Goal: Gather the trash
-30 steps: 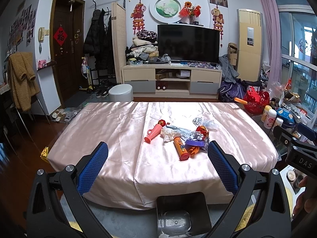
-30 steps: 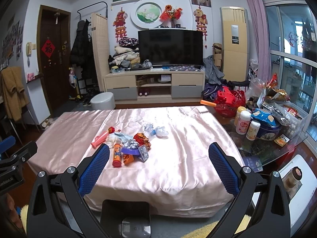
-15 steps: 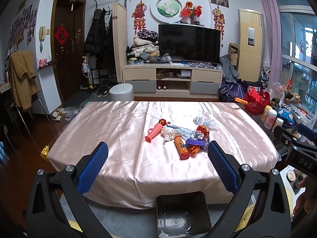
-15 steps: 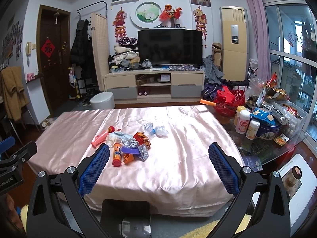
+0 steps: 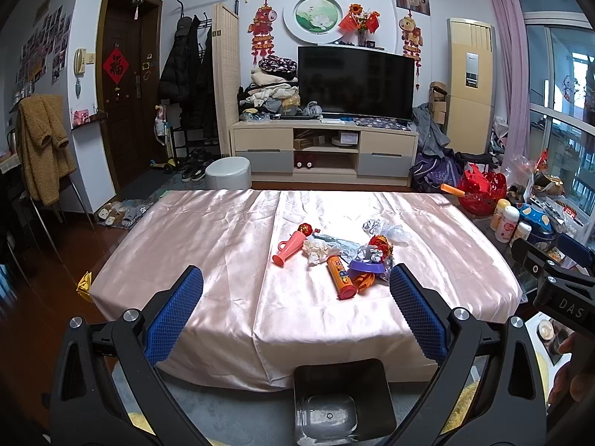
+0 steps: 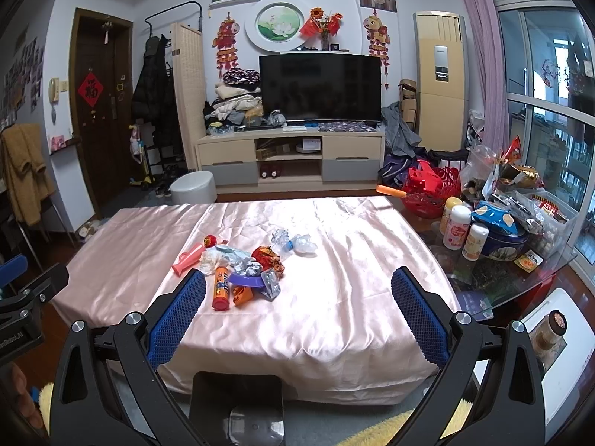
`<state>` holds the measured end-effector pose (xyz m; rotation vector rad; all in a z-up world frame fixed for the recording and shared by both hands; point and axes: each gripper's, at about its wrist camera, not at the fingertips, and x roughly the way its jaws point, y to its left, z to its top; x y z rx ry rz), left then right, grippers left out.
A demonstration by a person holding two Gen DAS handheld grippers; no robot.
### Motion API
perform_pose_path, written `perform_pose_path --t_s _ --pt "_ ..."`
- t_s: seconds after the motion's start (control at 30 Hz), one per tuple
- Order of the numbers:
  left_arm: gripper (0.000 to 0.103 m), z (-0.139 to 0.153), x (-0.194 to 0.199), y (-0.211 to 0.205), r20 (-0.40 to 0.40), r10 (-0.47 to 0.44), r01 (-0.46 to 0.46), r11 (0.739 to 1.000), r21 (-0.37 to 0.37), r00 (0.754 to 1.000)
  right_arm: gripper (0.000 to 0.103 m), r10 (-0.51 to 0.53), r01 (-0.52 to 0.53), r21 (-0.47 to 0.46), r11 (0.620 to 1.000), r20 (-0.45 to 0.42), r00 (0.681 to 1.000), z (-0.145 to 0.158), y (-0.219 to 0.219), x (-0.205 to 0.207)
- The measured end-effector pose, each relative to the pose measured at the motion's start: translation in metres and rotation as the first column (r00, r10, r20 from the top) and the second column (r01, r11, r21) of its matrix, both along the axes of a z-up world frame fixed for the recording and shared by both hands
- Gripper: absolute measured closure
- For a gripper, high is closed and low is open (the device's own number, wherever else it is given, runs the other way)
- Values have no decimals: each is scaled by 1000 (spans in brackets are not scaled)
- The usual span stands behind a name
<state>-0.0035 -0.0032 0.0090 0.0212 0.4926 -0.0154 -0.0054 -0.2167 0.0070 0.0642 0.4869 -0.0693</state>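
The table (image 5: 208, 245), draped in pink satin cloth, fills the middle of both views, with a black bin (image 5: 344, 396) on the floor against its near edge. Behind it stand a TV (image 5: 355, 83) on a low cabinet, and to the right a glass side table (image 6: 520, 275) crowded with bottles and snack bags.

The left tongs (image 5: 295, 308) are held level before the near edge, spread wide with nothing between the blue pads (image 5: 173, 314), looking straight across the cloth. The right tongs (image 6: 297, 308) sit alongside in the same pose, also wide and empty, well short of the trash.

The trash pile (image 6: 245, 267) lies near the middle of the table, right of centre in the left wrist view and left of centre in the right wrist view. In it, a pink plastic horn (image 5: 290, 247) lies with its long axis running diagonally, flared mouth toward the near left. An orange tube (image 5: 340, 277) lies flat, its length running front to back, its cap end nearest. A purple bowl (image 5: 366, 267) touches crumpled foil wrappers (image 6: 266, 256), and a crushed clear bottle (image 6: 295, 243) sits just behind.
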Motion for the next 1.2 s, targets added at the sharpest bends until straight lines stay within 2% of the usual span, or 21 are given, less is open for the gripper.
perform_pose_path --t_s 0.17,0.57,0.63,0.8,1.03,1.2 --pt "8 8 -3 -1 1 -1 1 1000 0 1000 3 0 0 -2 1000 2 1000 0 0 -1" --pt "8 6 -3 0 1 -1 1 1000 -2 1000 3 1 -1 4 1000 -2 1000 0 1 0" --pt "8 14 -2 3 -2 2 -2 1000 -5 1000 3 -1 1 3 1000 -3 1000 -1 0 1" --pt "8 16 1 8 -13 3 -3 1000 -17 1000 3 10 -10 22 1000 20 1000 -2 -1 2" --pt "8 -7 20 8 -26 -11 11 1000 -3 1000 3 4 -5 25 1000 46 999 -7 -7 12" --pt "8 -28 41 11 -77 -22 21 1000 -12 997 3 4 -4 51 999 -1 1000 -27 -15 33"
